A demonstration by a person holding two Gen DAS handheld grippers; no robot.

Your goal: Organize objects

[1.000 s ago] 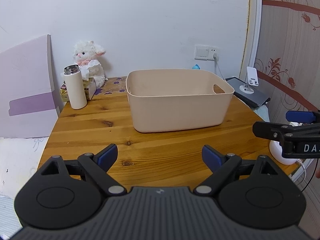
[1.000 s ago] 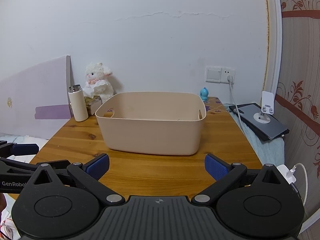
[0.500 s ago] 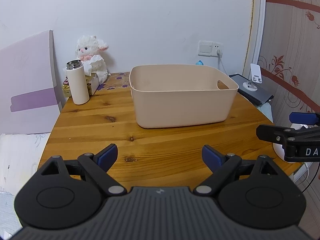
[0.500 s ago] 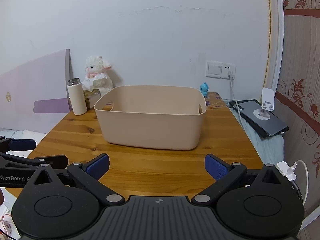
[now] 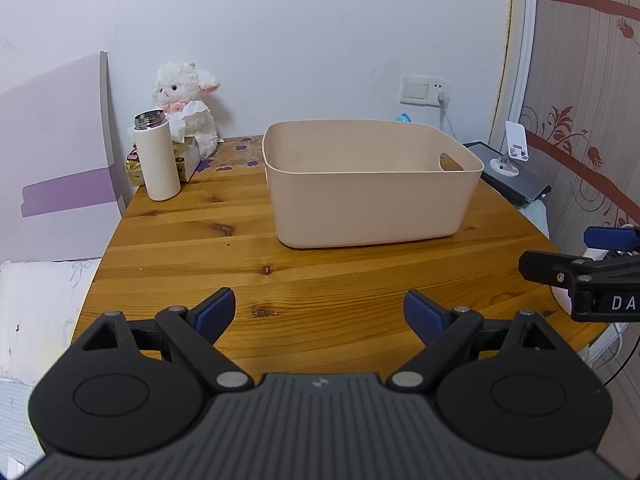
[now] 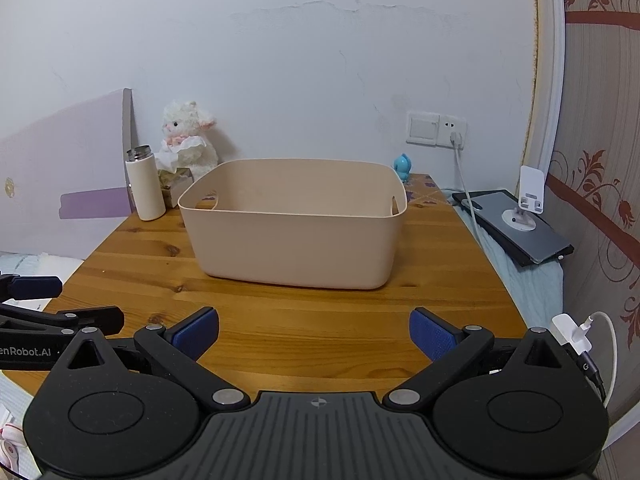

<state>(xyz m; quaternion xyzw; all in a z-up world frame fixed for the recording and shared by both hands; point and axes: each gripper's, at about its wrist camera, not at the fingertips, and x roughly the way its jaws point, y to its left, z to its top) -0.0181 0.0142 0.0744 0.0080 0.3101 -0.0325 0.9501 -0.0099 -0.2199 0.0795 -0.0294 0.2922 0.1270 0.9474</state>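
Observation:
A beige plastic bin (image 5: 372, 208) (image 6: 296, 240) stands on the wooden table (image 5: 200, 248) (image 6: 280, 320); what I see of its inside is empty. A white flask (image 5: 157, 160) (image 6: 145, 184), a white plush lamb (image 5: 186, 100) (image 6: 186, 136) and a tissue box (image 5: 188, 156) stand at the back left. A small blue figurine (image 6: 401, 166) is behind the bin. My left gripper (image 5: 319, 314) is open and empty over the table's near edge. My right gripper (image 6: 314, 334) is open and empty, also near the front edge.
A purple board (image 5: 60, 168) leans at the left. A dark tablet with a white phone stand (image 6: 520, 224) lies off the table's right side. A wall socket with a plugged cable (image 6: 452, 132) is behind. A white charger (image 6: 572, 332) hangs at the right.
Both grippers have drawn back and tilted a little, so the bin and table look farther and lower in view. Both stay open and empty.

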